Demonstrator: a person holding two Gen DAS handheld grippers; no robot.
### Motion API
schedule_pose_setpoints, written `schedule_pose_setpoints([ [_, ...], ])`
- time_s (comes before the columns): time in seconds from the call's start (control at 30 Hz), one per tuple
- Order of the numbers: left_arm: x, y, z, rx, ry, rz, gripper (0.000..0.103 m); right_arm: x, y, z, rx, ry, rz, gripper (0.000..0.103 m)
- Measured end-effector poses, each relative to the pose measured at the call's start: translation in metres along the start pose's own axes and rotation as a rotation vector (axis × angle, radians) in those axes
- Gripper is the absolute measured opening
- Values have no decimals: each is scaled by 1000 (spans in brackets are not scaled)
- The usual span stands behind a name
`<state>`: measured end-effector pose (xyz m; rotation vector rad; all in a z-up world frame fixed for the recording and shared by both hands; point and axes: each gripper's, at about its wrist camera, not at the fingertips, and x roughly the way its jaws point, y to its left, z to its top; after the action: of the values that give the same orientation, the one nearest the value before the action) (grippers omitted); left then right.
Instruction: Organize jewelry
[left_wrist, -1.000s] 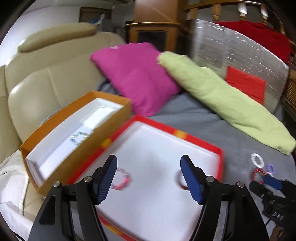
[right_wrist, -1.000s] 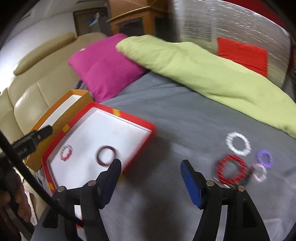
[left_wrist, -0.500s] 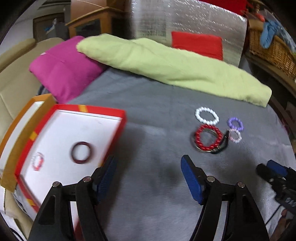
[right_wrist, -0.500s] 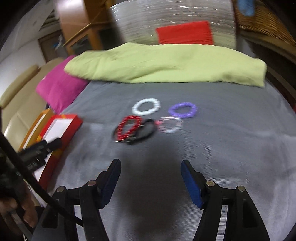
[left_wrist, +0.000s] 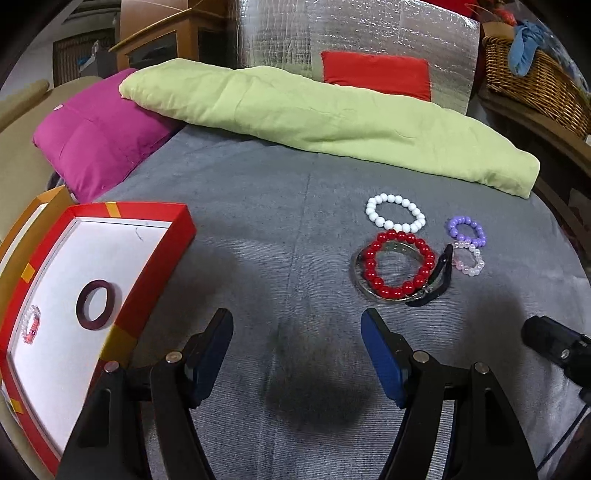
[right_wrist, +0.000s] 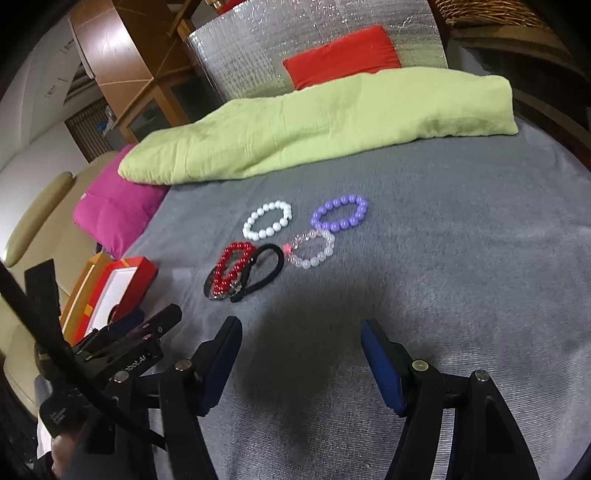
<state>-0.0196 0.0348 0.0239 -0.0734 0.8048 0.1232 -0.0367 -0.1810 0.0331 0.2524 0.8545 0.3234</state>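
Observation:
Several bracelets lie on the grey bedspread: a white bead one (left_wrist: 395, 212) (right_wrist: 267, 220), a red bead one (left_wrist: 398, 268) (right_wrist: 232, 264) on a metal bangle (left_wrist: 357, 277), a black band (left_wrist: 436, 282) (right_wrist: 262, 271), a purple one (left_wrist: 466, 230) (right_wrist: 340, 213) and a clear one (left_wrist: 468, 258) (right_wrist: 312, 249). A red tray (left_wrist: 147, 295) (right_wrist: 136, 275) at the left holds a dark ring (left_wrist: 98, 304) and a pink bracelet (left_wrist: 30, 325). My left gripper (left_wrist: 297, 354) is open and empty, near the red bracelet. My right gripper (right_wrist: 301, 358) is open and empty, in front of the bracelets.
An orange box (left_wrist: 35, 214) (right_wrist: 83, 284) sits left of the tray. A green pillow (left_wrist: 325, 118), a magenta pillow (left_wrist: 96, 136) and a red cushion (left_wrist: 376, 74) lie at the back. A wicker basket (left_wrist: 535, 81) stands at the far right.
Both grippers have swung right, away from the tray and toward the loose bracelets, which now sit closer and more central. Both stay open and empty.

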Motion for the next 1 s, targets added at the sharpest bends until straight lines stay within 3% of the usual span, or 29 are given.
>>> schedule_pose_setpoints([
  [0.37, -2, 3, 1, -23, -2, -16, 73, 5, 1, -8, -21, 11, -41, 70],
  [1.0, 2, 1, 0, -27, 6, -7, 73, 0, 4, -9, -32, -2, -35, 70],
])
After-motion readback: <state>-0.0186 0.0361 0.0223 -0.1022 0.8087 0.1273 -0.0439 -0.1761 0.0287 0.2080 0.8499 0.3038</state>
